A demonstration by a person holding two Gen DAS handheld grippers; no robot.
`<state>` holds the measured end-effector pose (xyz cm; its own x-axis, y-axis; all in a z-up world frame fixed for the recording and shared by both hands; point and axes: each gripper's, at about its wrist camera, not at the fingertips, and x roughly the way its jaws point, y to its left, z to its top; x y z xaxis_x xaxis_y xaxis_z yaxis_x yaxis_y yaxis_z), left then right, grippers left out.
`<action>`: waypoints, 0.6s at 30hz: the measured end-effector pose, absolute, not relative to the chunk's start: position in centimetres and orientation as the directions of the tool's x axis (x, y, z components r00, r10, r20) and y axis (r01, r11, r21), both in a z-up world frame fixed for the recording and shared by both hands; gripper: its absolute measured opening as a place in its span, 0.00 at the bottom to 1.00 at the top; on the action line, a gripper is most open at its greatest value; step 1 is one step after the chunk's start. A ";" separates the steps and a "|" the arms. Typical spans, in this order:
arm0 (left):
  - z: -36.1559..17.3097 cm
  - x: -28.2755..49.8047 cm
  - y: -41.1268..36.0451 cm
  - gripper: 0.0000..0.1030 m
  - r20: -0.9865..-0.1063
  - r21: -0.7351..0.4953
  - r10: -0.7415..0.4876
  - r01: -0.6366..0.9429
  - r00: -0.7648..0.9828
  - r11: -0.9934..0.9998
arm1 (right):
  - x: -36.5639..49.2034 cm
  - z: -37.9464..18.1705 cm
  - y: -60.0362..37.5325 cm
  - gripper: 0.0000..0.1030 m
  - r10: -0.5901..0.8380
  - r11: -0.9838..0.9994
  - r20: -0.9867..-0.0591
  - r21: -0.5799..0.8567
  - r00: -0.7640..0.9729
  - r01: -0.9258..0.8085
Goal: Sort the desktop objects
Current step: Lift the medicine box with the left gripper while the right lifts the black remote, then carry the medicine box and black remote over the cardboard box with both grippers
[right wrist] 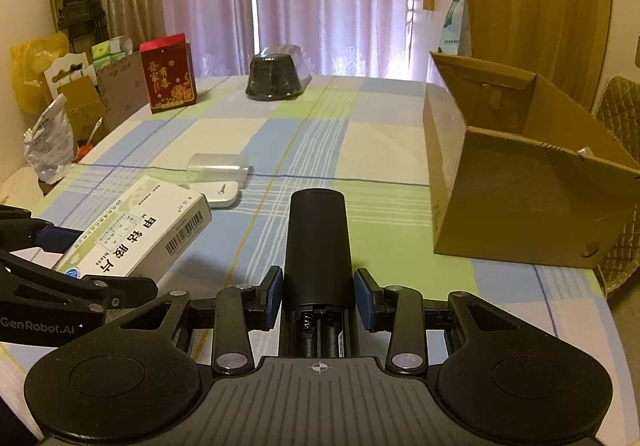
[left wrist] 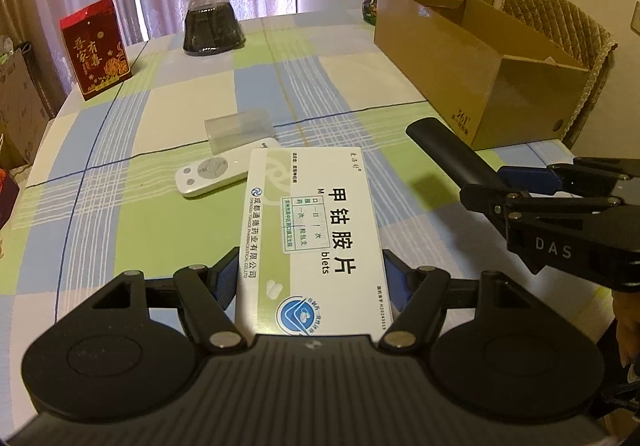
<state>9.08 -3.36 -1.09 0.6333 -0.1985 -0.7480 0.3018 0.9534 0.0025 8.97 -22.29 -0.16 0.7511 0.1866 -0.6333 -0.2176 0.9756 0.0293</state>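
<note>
Hand-held grippers (left wrist: 310,278) (right wrist: 318,296) around box (left wrist: 312,230), remote (right wrist: 316,242)

The white-and-green medicine box (left wrist: 310,242) at the frame's centre carries large characters "甲钴胺片", the fragment "blets", and "成都通德药业有限公司" along its green edge. The red gift box (left wrist: 96,48), upper left, reads "吾家有喜". The right gripper (left wrist: 516,182) shows "DAS"; the left gripper (right wrist: 60,246), at the lower left of the right wrist view, "GenRobot.AI".

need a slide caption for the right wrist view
Right gripper holds a black remote above the checked tablecloth, open cardboard box ahead.
</note>
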 end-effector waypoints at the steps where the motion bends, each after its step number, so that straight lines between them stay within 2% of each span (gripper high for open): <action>1: -1.0 8.9 -3.4 0.65 -0.747 0.003 -0.200 0.303 0.635 0.953 | 8.8 0.0 -22.3 0.36 0.186 0.976 -0.631 0.029 0.753 -0.217; 18: 1.5 8.8 -5.4 0.65 -0.725 0.011 -0.231 0.346 0.649 0.938 | 8.0 2.6 -24.0 0.36 0.159 0.985 -0.590 0.037 0.792 -0.171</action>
